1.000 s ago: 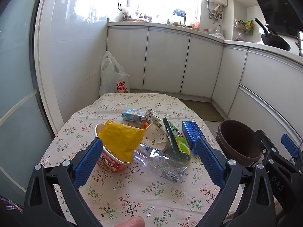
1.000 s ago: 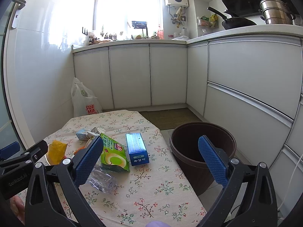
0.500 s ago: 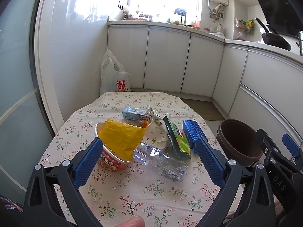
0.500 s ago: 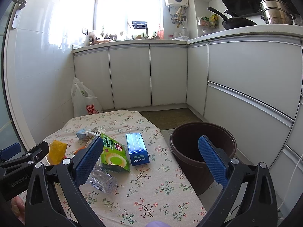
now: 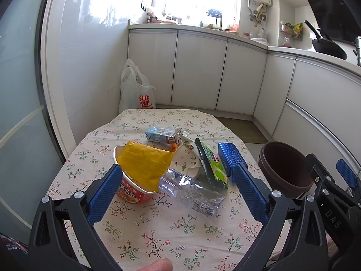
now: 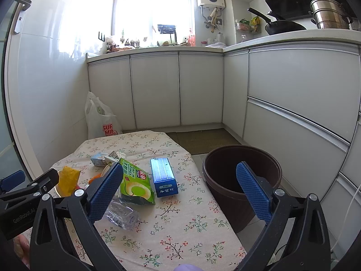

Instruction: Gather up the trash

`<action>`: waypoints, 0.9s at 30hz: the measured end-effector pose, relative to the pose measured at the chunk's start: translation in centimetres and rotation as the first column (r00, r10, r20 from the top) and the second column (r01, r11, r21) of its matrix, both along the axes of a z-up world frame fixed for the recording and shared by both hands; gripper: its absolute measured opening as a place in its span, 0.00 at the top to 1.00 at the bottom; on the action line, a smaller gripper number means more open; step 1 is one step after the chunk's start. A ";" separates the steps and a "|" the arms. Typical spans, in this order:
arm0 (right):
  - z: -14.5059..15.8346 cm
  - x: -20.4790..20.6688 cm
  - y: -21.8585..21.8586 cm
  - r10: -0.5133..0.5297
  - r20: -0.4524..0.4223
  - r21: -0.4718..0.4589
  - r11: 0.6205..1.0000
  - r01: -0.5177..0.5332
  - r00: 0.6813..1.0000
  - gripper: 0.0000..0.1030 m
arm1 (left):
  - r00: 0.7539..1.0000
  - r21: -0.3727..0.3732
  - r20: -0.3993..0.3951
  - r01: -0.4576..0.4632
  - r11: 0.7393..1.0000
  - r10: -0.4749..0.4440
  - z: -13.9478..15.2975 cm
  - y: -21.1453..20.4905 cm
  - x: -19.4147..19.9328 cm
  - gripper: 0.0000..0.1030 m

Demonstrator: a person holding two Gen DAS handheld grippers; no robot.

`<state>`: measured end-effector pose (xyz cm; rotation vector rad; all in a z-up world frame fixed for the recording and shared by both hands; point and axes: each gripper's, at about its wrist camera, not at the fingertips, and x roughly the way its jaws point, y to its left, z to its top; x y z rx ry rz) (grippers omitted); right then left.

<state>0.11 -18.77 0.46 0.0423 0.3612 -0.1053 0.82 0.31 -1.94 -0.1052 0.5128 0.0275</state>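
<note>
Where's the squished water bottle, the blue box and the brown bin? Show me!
Crushed plastic bottle (image 5: 191, 190), left wrist view, on its crumpled clear middle.
Blue box (image 6: 163, 176), right wrist view, on its top face.
Brown bin (image 6: 242, 158), right wrist view, on the far inner wall.

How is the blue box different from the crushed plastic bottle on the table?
The blue box keeps its firm, straight-edged shape; the crushed plastic bottle is flattened and wrinkled. The box is opaque blue with printing; the bottle is clear, with a small label. The box lies nearer the brown bin; the bottle lies beside the noodle cup. Both lie flat on the floral tablecloth, untouched by either claw.
</note>
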 end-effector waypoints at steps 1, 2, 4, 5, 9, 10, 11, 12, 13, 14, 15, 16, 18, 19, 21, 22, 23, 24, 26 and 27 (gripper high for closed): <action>0.0 0.0 0.0 0.001 0.000 0.001 1.000 -0.001 1.000 0.07 | 1.000 0.000 -0.001 0.000 1.000 0.000 0.0 0.0 0.0 0.07; 0.0 0.0 0.0 0.001 0.000 0.002 1.000 -0.001 1.000 0.07 | 1.000 -0.001 -0.001 0.000 1.000 0.000 -0.1 0.1 -0.1 0.07; 0.0 0.0 0.0 0.000 -0.001 -0.001 1.000 0.000 1.000 0.07 | 1.000 -0.001 -0.004 -0.001 1.000 0.001 -0.2 0.1 0.1 0.07; 0.0 0.0 0.0 0.001 -0.001 0.000 1.000 -0.001 1.000 0.07 | 1.000 -0.001 -0.004 -0.002 1.000 0.002 -0.2 0.1 0.1 0.07; 0.0 0.0 -0.1 0.001 -0.001 0.002 1.000 -0.001 1.000 0.07 | 1.000 0.000 -0.010 -0.005 1.000 0.005 -0.3 0.1 0.2 0.07; 0.0 0.1 -0.1 0.001 -0.003 0.006 1.000 -0.001 1.000 0.07 | 1.000 -0.002 -0.014 -0.006 1.000 0.006 -0.4 0.2 0.3 0.07; 0.0 0.2 -0.1 0.002 -0.011 0.016 1.000 -0.002 1.000 0.07 | 1.000 -0.004 -0.021 -0.006 1.000 0.006 -0.5 0.3 0.3 0.07; -0.2 0.5 -0.1 0.005 -0.027 0.032 0.999 -0.005 1.000 0.07 | 1.000 -0.006 -0.030 -0.007 1.000 0.007 -0.4 0.2 0.5 0.07; -0.2 1.1 -0.2 0.011 -0.054 0.055 0.998 -0.008 0.998 0.07 | 0.999 -0.010 -0.042 -0.007 1.000 0.006 -0.4 0.3 0.8 0.07; -0.3 1.6 -0.6 0.016 -0.079 0.083 0.996 -0.010 0.997 0.07 | 0.998 -0.017 -0.059 -0.006 1.000 0.005 -0.5 0.4 1.1 0.07; -0.2 2.3 -0.8 0.020 -0.102 0.115 0.993 -0.009 0.995 0.07 | 0.997 -0.023 -0.076 -0.007 1.000 0.006 -0.5 0.5 1.5 0.07; -0.1 2.9 -1.1 0.024 -0.122 0.143 0.990 -0.006 0.992 0.07 | 0.995 -0.030 -0.095 -0.010 0.999 0.007 -0.6 0.7 1.9 0.07; 0.3 4.3 -1.6 0.031 -0.160 0.176 0.984 -0.002 0.987 0.07 | 0.991 -0.042 -0.134 -0.020 0.999 0.014 -0.6 1.2 3.0 0.07; 0.6 5.0 -1.8 0.035 -0.179 0.186 0.983 -0.001 0.983 0.07 | 0.989 -0.047 -0.149 -0.025 0.999 0.017 -0.5 1.5 3.5 0.07; 1.0 6.7 -1.9 0.051 -0.220 0.198 0.980 -0.007 0.974 0.07 | 0.984 -0.052 -0.179 -0.032 0.998 0.022 -0.4 2.0 4.8 0.07; 1.3 7.5 -2.1 0.060 -0.239 0.202 0.979 -0.011 0.969 0.07 | 0.980 -0.054 -0.200 -0.036 0.998 0.024 -0.3 2.2 5.5 0.07; 1.5 8.3 -1.9 0.068 -0.257 0.200 0.980 -0.016 0.964 0.07 | 0.975 -0.058 -0.222 -0.038 0.998 0.024 0.0 2.5 6.3 0.07; 1.6 9.2 -1.7 0.077 -0.272 0.194 0.981 -0.023 0.959 0.07 | 0.970 -0.067 -0.243 -0.037 0.997 0.020 0.2 2.7 7.2 0.07; 1.6 10.7 -1.2 0.090 -0.296 0.171 0.984 -0.040 0.951 0.07 | 0.955 -0.099 -0.295 -0.043 0.994 0.012 0.7 3.3 9.3 0.07; 1.5 11.3 -0.9 0.094 -0.304 0.157 0.986 -0.047 0.948 0.07 | 0.946 -0.116 -0.323 -0.049 0.992 0.009 0.8 3.7 10.4 0.07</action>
